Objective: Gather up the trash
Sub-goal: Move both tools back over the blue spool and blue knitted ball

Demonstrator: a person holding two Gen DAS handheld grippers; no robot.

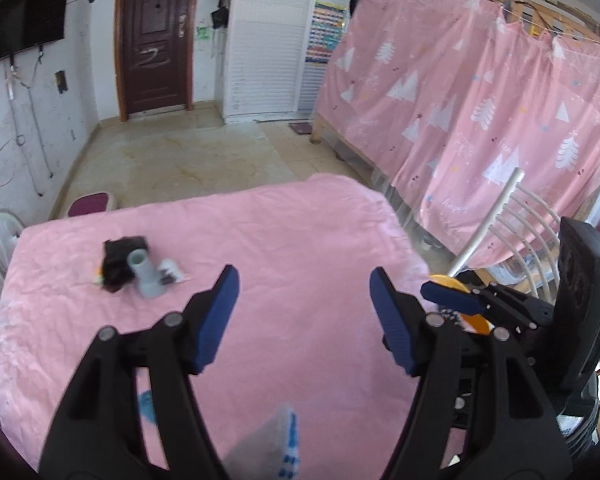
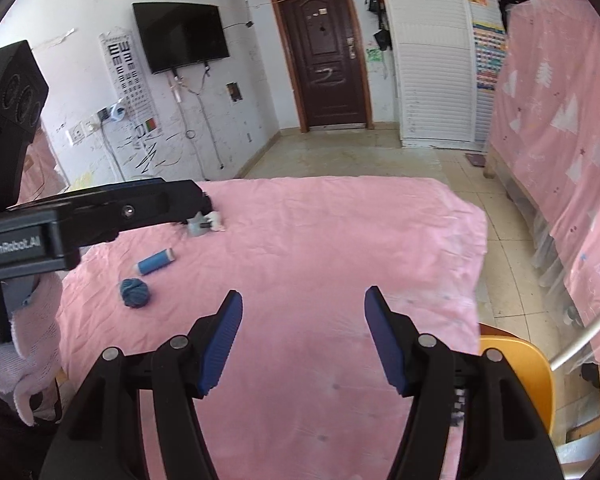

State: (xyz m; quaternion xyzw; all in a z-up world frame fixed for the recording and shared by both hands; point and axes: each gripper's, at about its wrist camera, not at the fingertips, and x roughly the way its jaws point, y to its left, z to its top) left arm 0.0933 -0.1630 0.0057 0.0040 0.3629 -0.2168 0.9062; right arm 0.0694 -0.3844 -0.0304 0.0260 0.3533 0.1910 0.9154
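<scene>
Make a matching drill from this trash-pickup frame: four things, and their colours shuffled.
Things:
1. spool of thread
2. plastic tube
3. chair seat
4. table cover

Colours:
A. orange
B. pink
C. blue
D. grey

Pairs: 1-C, 2-D, 3-A, 4-B

The left gripper and the right gripper are both open above the table cover, holding nothing.

This is a lived-in room of a home: a dark wooden door (image 2: 324, 60), a wall-mounted television (image 2: 181, 36), an eye chart (image 2: 125, 68) on scribbled white walls, tiled floor (image 2: 340, 152), and a bunk bed draped in a pink tree-print curtain (image 1: 460, 100).
</scene>
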